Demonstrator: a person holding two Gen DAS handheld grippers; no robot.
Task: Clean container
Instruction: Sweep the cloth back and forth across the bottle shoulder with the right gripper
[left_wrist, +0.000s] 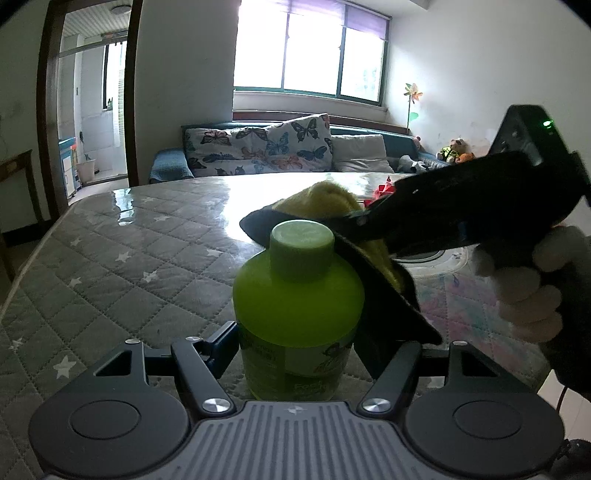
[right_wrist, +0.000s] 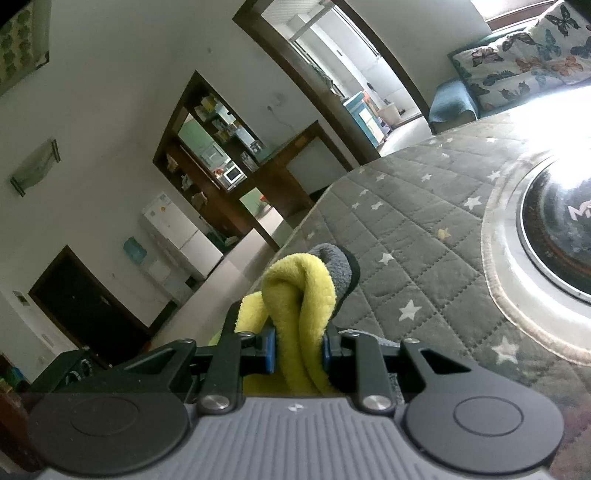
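The left gripper (left_wrist: 295, 350) pinches the green bottle (left_wrist: 297, 306); the right gripper (right_wrist: 297, 354) clamps the yellow cloth (right_wrist: 306, 295) against its cap. Hard wiping could twist the bottle loose.

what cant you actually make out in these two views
- Green bottle: its base is hidden behind the left gripper body in the left wrist view; the label print is too dim and cut off to read.
- Cloth against bottle: contact is hidden behind the cap in the left view; the right view shows no bottle.
- Black round dish: cut off by the right view's edge, washed out by glare.
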